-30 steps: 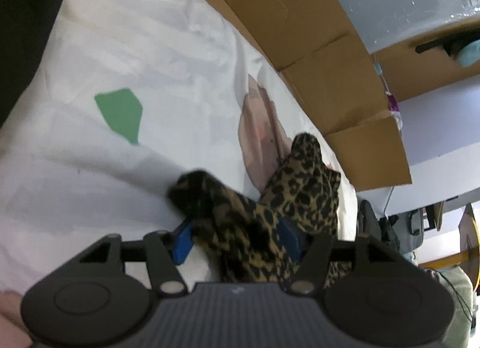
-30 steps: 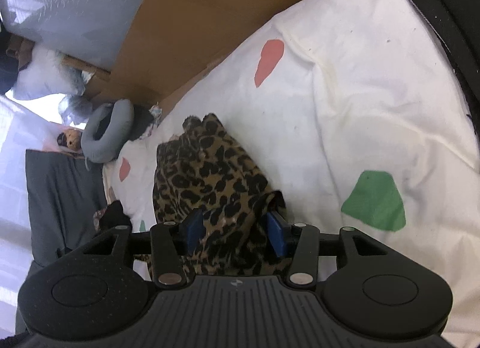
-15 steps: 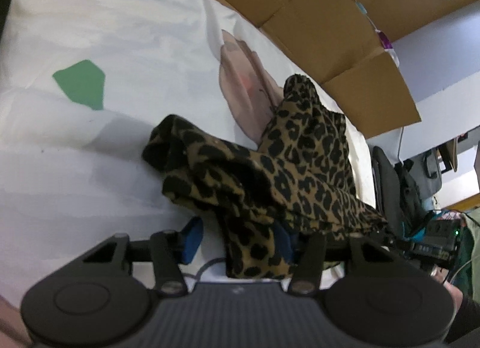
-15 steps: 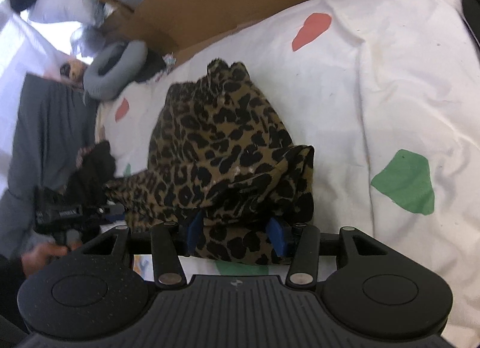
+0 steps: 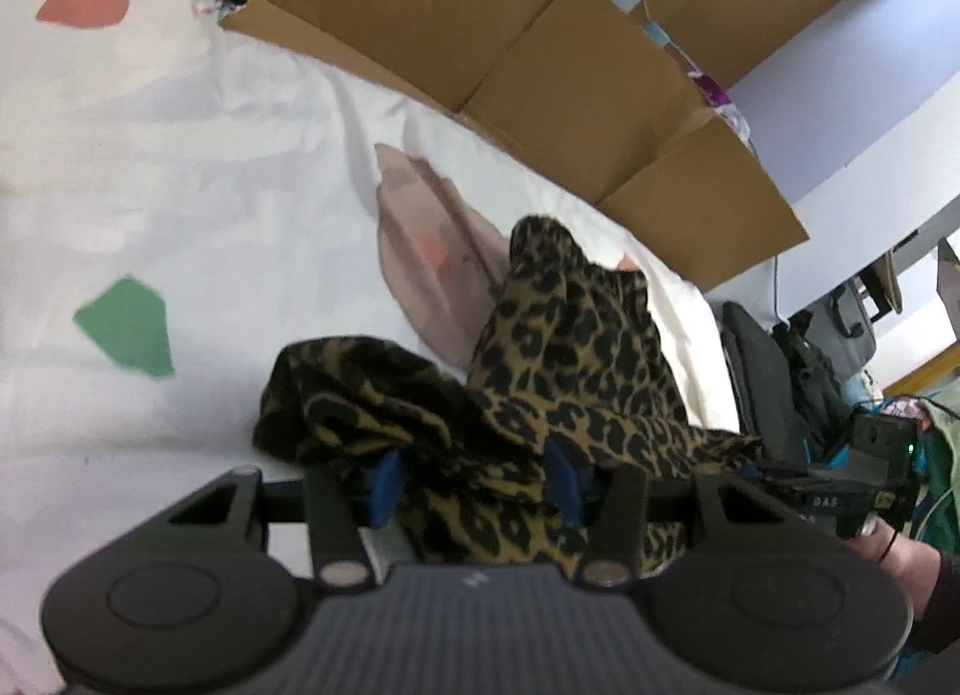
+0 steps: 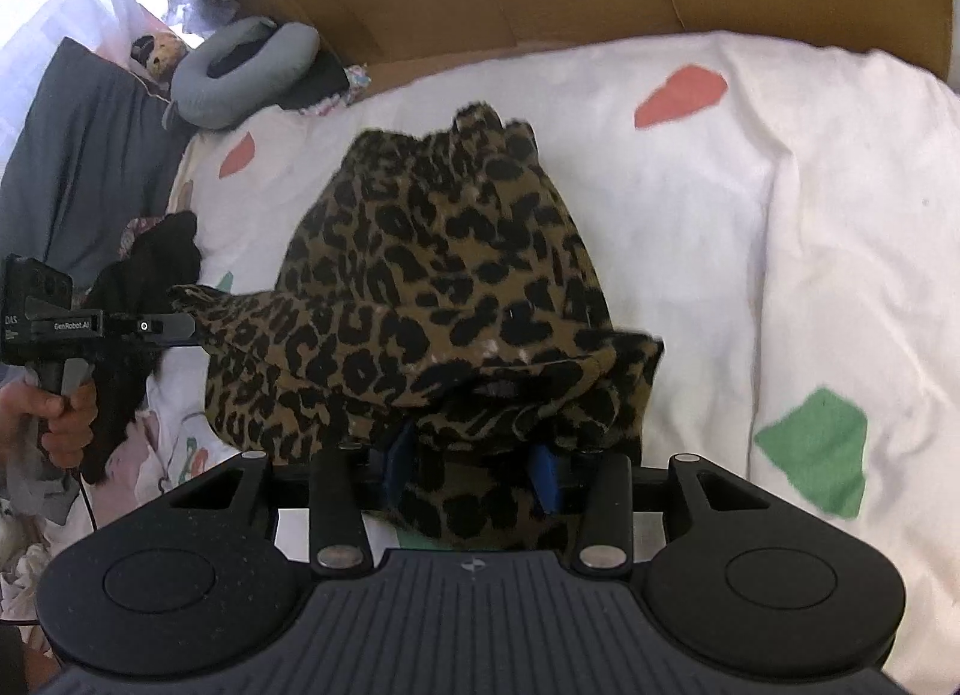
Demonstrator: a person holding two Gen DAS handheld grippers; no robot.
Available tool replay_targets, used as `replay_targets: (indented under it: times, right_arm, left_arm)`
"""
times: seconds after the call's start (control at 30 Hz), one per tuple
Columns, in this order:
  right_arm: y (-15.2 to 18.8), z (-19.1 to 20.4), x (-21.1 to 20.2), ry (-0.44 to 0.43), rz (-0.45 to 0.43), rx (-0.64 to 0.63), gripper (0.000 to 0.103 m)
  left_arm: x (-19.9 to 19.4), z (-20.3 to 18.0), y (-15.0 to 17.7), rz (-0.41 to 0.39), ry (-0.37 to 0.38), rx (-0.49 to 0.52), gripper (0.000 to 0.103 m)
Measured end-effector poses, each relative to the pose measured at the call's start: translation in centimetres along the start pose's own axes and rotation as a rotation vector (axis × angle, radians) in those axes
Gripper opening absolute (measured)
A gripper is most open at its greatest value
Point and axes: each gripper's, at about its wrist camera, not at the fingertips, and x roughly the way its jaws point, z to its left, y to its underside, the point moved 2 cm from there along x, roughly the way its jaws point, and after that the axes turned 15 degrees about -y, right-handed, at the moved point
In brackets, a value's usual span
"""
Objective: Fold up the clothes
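Garment: I see the leopard-print garment (image 6: 432, 287) bunched on the white duvet (image 6: 810, 227), held up at two pts.
L gripper (image 5: 474, 482): jaws just been closing; blue pads (image 5: 384, 479) pinch a fold of the print.
R gripper (image 6: 474, 470): jaws closing too, clamped on the garment's near edge.
L view only: pinkish cloth (image 5: 432, 269) just behind the garment.
R view only: grey neck pillow (image 6: 246, 68) far behind it; a hand (image 6: 54, 413) on the L gripper's handle.
Both views: cardboard (image 5: 480, 53) beyond the garment.
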Motion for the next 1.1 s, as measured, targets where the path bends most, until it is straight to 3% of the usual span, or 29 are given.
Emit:
replay_targets:
  times: [0.5, 0.8, 0.97, 1.1]
  right_arm:
    - [-4.1, -0.4, -0.6, 0.028, -0.067, -0.045, 0.048]
    - [-4.5, -1.0, -3.3, 0.09, -0.147, -0.05, 0.048]
    - [-4.4, -2.3, -3.1, 0.167, -0.13, -0.037, 0.048]
    - [-4.4, -3.1, -2.3, 0.172, -0.119, -0.03, 0.048]
  left_arm:
    - [-0.2, -0.8, -3.9, -0.072, 0.007, 0.036, 0.052]
    - [0.0, 0.5, -4.2, -0.074, -0.089, 0.064, 0.052]
    - [0.9, 1.6, -4.6, -0.071, -0.147, 0.078, 0.052]
    - [2.0, 2.4, -4.8, -0.051, -0.166, 0.091, 0.052]
